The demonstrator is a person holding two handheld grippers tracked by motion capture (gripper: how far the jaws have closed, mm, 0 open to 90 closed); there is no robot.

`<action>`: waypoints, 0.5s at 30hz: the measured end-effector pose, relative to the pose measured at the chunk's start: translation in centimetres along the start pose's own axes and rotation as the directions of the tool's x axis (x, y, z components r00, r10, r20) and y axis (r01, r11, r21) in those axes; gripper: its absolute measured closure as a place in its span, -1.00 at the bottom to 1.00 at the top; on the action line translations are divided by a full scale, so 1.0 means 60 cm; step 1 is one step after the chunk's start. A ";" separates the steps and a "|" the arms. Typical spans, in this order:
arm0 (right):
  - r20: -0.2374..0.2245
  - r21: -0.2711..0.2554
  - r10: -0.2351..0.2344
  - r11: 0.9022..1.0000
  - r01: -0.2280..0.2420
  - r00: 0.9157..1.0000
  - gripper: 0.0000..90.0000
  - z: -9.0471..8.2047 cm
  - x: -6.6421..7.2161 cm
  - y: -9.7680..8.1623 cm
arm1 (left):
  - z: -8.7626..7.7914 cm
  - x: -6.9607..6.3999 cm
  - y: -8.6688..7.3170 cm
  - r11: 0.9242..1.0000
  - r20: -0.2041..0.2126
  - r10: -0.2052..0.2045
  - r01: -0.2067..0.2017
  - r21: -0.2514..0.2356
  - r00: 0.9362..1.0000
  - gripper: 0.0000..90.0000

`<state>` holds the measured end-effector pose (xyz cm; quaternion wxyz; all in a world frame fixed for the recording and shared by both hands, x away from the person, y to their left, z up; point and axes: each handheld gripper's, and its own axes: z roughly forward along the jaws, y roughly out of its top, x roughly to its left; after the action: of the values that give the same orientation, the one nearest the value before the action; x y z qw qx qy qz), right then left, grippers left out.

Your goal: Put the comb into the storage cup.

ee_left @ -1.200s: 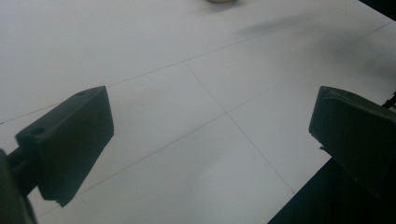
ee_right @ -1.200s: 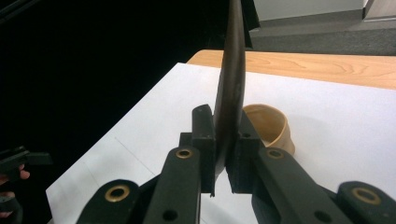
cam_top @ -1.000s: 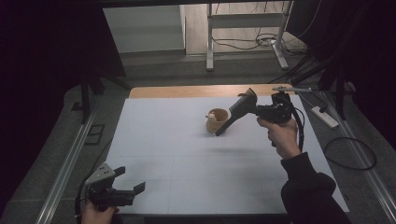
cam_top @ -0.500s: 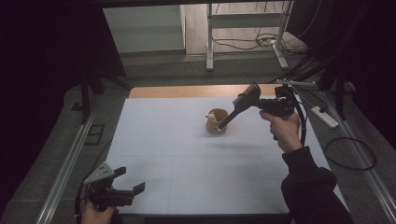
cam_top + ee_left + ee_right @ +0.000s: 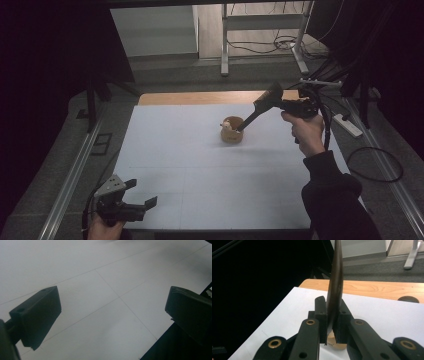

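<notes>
A dim room surrounds a white table [image 5: 210, 170] whose far edge shows a strip of bare wood, with cables and a metal frame on the floor beyond. A small wooden bowl [image 5: 231, 136] stands on the white surface, toward the far right of the middle, with something pale inside that is too small to identify. The right gripper [image 5: 272, 97] is clamped on a dark spoon [image 5: 336, 287]: in the right gripper view the pads press on the flat handle from both sides, so the blade-like handle stands on edge between them. In the high view the spoon slants down and to the left from the gripper, its far end at the bowl's rim or just inside it; whether it touches the contents cannot be told. Gripping the handle near its end probably gives reach, letting the hand stay clear of the bowl while the tip works in it, as for scooping or stirring. The left gripper [image 5: 134, 205] waits at the near left corner, jaws spread wide over bare table and holding nothing, apparently parked out of the way.
</notes>
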<state>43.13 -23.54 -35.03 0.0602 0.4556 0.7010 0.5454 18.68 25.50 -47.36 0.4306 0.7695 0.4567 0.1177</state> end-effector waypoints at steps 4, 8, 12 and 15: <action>0.012 -0.004 0.004 1.000 -0.004 1.000 0.85 0.005 -0.002 0.007 | 0.001 -0.001 0.001 1.000 -0.008 0.003 -0.003 0.009 1.000 -0.98; 0.023 -0.009 0.006 1.000 -0.006 1.000 0.85 0.011 -0.004 0.012 | 0.002 -0.002 0.002 1.000 -0.026 -0.001 0.002 0.028 1.000 -0.98; 0.034 -0.013 0.008 1.000 -0.008 0.999 0.85 0.016 -0.006 0.017 | 0.005 -0.003 0.004 0.999 -0.034 0.002 -0.001 0.048 0.999 -0.98; 0.043 -0.014 0.011 1.000 -0.010 0.999 0.85 0.022 -0.008 0.020 | 0.009 -0.002 0.005 0.998 -0.033 -0.002 0.004 0.065 0.999 -0.98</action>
<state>44.85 -22.95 -34.75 0.0754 0.4705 0.6934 0.5405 19.09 25.06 -47.43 0.3981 0.7803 0.4685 0.1148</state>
